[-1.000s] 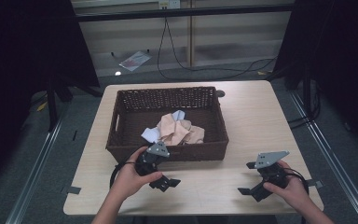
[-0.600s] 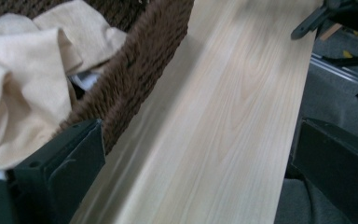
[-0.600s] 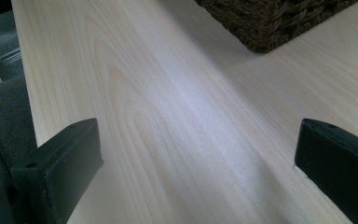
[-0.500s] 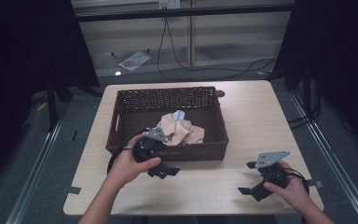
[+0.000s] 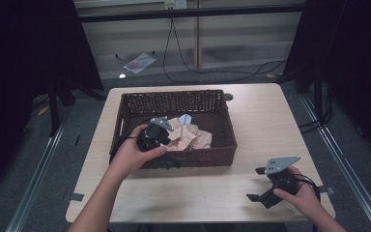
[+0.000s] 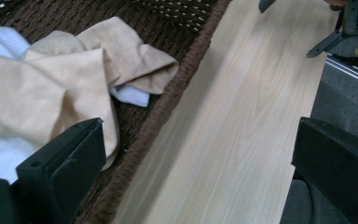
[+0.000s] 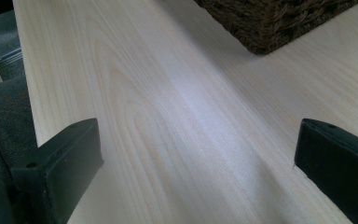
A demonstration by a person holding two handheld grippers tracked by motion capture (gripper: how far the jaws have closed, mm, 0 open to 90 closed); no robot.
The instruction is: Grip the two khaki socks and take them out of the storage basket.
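A dark brown wicker basket point(image 5: 224, 128) stands mid-table and holds a crumpled beige cloth point(image 5: 189, 137) over white and pale blue pieces point(image 5: 185, 119). My left gripper point(image 5: 163, 146) hovers open over the basket's front-left rim, held by a hand. In the left gripper view its jaws point(image 6: 196, 163) stand wide apart. The beige cloth point(image 6: 70, 79) and a white cloth point(image 6: 131, 96) lie ahead on the left and the basket rim point(image 6: 168, 109) runs between the jaws. My right gripper point(image 5: 256, 184) rests open near the table's front right, and its own view point(image 7: 196, 163) looks across bare wood.
The light wooden table point(image 5: 265, 121) has free room right of the basket and along its front. A corner of the basket point(image 7: 279, 18) appears far ahead in the right gripper view. Cables point(image 5: 207, 67) and a paper point(image 5: 139, 61) lie on the floor beyond the table.
My left gripper has risen from the table in front of the basket and moved forward over its front rim. The right gripper has stayed in place.
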